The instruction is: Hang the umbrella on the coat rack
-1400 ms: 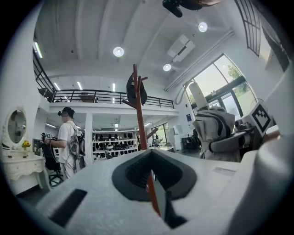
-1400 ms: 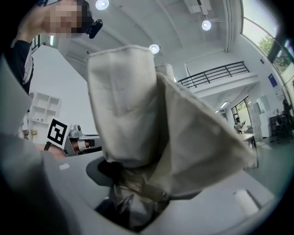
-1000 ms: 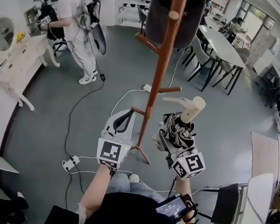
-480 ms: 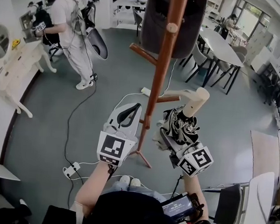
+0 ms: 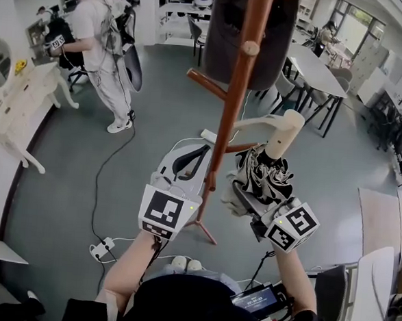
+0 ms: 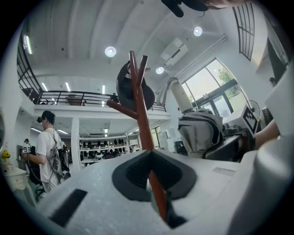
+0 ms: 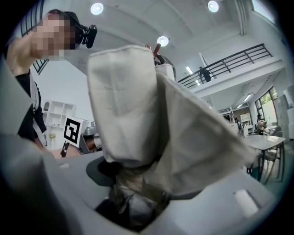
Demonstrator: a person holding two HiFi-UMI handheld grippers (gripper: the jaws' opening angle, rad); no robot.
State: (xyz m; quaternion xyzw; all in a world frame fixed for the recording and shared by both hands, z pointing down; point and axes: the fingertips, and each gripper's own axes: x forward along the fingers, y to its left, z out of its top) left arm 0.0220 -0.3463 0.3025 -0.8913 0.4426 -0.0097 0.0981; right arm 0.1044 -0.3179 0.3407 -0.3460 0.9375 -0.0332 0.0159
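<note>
Umbrella (image 5: 262,176) is clamped by its folded canopy in the right claw (image 5: 248,197). It stands upright beside the coat rack (image 5: 227,124) pole, with its crook handle (image 5: 279,136) uppermost, ready to hook a peg. Left claw (image 5: 196,157) is closed and grasps nothing.

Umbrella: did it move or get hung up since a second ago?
Both grippers lifted. The right gripper carried the umbrella higher alongside the coat rack. The left gripper rose too. Unchanged: the umbrella is still clamped in the right gripper and not hung yet.
</note>
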